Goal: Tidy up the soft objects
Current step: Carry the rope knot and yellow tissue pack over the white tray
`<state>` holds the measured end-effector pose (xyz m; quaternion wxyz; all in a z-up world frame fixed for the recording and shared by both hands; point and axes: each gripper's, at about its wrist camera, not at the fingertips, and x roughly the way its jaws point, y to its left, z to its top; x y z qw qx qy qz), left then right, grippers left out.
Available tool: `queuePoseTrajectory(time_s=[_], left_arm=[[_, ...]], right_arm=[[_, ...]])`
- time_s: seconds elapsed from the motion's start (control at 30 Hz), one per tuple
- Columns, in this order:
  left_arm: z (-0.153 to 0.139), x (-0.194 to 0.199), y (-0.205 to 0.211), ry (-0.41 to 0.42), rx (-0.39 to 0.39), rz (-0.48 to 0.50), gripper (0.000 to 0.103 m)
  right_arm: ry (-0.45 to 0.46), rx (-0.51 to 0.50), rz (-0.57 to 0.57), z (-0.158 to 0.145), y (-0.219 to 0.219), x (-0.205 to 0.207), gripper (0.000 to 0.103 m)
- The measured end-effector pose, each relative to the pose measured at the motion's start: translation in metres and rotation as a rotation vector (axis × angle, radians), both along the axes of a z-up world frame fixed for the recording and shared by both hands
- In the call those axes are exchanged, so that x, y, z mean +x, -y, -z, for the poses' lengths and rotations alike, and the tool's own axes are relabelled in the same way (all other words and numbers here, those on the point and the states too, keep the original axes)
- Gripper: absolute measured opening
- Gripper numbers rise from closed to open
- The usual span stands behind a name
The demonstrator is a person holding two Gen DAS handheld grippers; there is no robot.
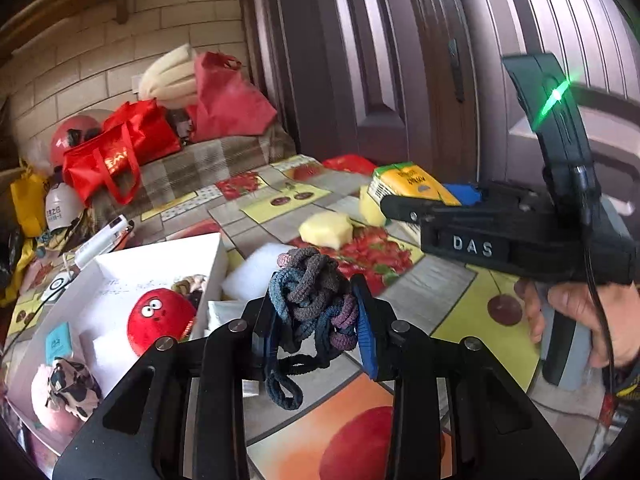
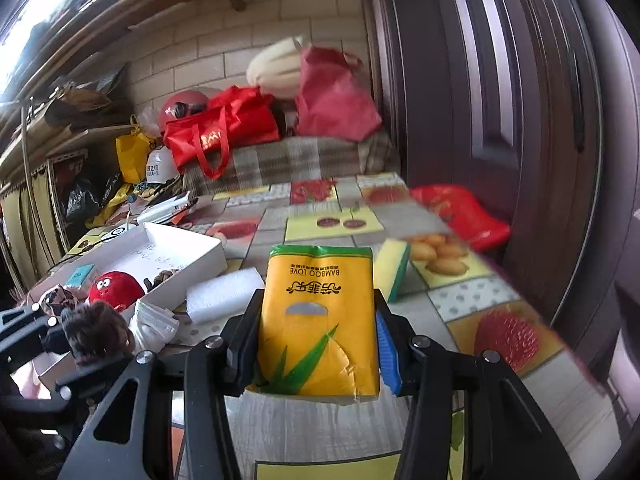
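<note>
While the left gripper (image 1: 316, 320) is clamped on a tangle of hair ties (image 1: 314, 300) above the worktop (image 1: 448, 284), the right gripper (image 2: 316, 344) squeezes a yellow tissue pack (image 2: 320, 312). Left sits the white box (image 1: 168, 256) with a red plush ball (image 1: 160, 316); white foam block (image 2: 224, 294) and sponge (image 2: 394, 268) crowd nearby.

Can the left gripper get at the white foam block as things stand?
Probably not yet. The left gripper is shut on the bundle of hair ties, so its jaws are full. The white foam block itself lies uncovered on the table beside the white box.
</note>
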<state>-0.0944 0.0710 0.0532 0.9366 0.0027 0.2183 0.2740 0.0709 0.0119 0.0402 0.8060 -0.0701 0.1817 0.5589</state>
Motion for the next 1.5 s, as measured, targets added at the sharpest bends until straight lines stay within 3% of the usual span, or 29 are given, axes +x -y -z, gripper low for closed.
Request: queuePoseTrajectory(time_s=[0.47,0.8,1.5], left_arm=[[0.000,-0.019,-0.024,0.056,-0.062,-0.073,0.031],[0.000,-0.033,-0.029,0.064,-0.058,-0.105,0.032],[0.002,-0.099,-0.069,0.075,-0.038,-0.266,0.032]], right_arm=[[0.028,0.011,-0.035,0.000,-0.007,-0.019,0.049],[0.002,0.025,-0.048,-0.001,-0.014,-0.024,0.049],[0.063,0.030,-0.224,-0.003,-0.050,-0.095,0.049]])
